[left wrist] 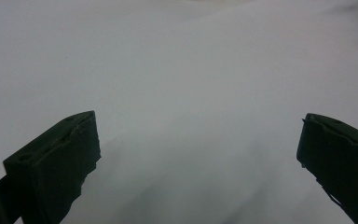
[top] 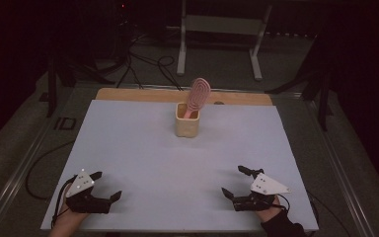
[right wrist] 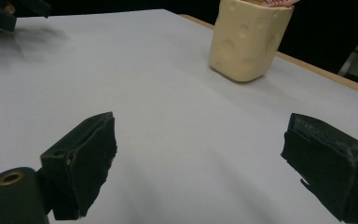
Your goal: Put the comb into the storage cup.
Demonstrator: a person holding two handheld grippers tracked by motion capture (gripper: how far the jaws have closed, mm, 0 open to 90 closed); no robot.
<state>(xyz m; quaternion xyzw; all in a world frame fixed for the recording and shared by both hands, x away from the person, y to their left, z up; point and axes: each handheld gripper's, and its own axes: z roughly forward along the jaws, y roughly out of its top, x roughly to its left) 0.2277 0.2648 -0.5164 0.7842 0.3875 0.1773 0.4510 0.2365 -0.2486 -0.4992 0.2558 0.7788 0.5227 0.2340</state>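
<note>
A white table (top: 143,163) is seen with a cream cup (top: 187,120) at its far middle — a pink hairbrush (top: 197,95) stood upright inside, head up. Both grippers are held low at the near edge, jaws wide apart and empty; the right gripper (top: 236,181) is judged slightly nearer than the left gripper (top: 107,185).

— What's the surface?
— A table (top: 128,94) with a wooden top, its bare edge showing along the far side. A pale grey sheet (top: 143,163) covers nearly all of it.
— Anything on the sheet?
— A cream cup (top: 187,120) stands upright near the far edge, about midway across, with a pink hairbrush (top: 197,95) standing in it
</note>
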